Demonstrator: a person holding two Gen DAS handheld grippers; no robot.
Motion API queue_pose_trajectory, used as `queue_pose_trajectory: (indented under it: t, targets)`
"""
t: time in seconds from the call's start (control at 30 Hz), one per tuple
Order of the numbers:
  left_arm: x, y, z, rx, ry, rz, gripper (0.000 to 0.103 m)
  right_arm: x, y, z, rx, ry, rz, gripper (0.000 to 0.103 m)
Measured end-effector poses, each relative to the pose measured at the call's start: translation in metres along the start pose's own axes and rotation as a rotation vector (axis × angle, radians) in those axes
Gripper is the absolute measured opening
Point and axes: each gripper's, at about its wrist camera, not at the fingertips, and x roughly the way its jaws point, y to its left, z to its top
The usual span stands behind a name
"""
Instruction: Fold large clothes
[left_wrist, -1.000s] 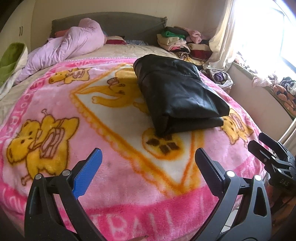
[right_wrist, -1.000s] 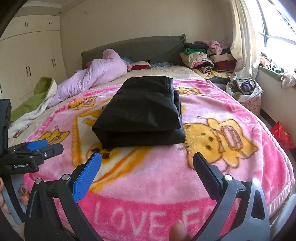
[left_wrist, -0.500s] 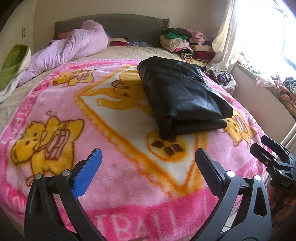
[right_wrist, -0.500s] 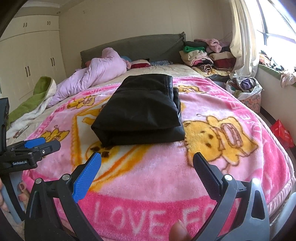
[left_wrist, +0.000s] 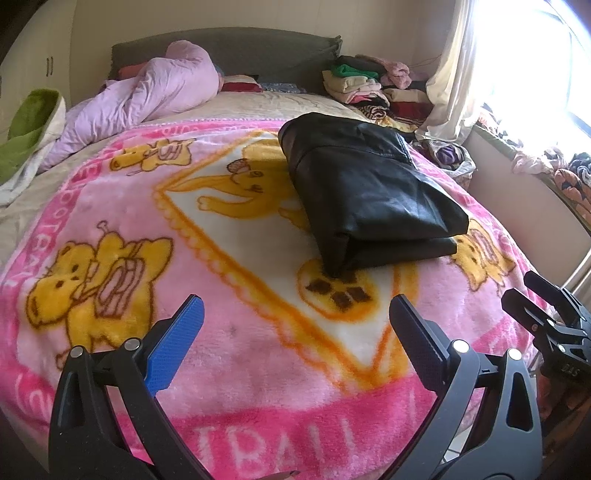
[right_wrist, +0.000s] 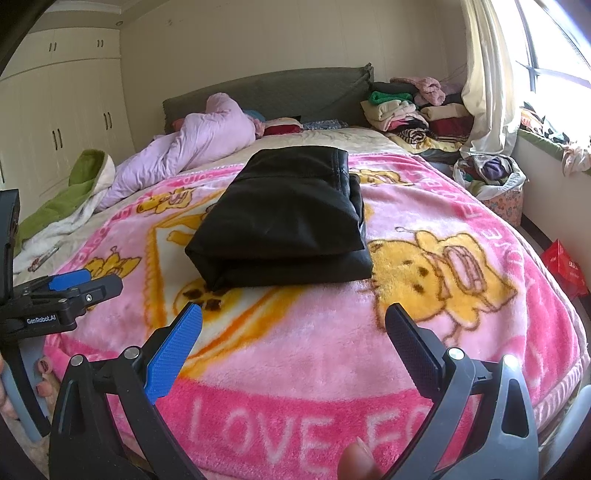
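Right wrist view: folded glossy black leather-like garment lies ahead of both wide, empty jaws; any snag could unfold it.

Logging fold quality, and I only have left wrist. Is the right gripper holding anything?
Observer: No. The right gripper is open, with nothing between its fingers, at the foot end of the pink blanket.
Operator: Is the black garment's right side flush?
Observer: Not quite. On the black garment, a lower layer shows as a narrow strip past the top layer along the right side.
Operator: Anything on the floor on that side?
Observer: A red bag sits on the floor to the right of the bed.
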Motion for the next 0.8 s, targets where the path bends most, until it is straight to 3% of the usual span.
queue_pose_trajectory:
  t: [0.8]
  targets:
    - [0.0002, 0.0007, -0.0007, 0.001, 0.0, 0.008, 0.094, 0.0012, -0.0032, -0.0028, 0.009, 0.013, 0.013, 0.099]
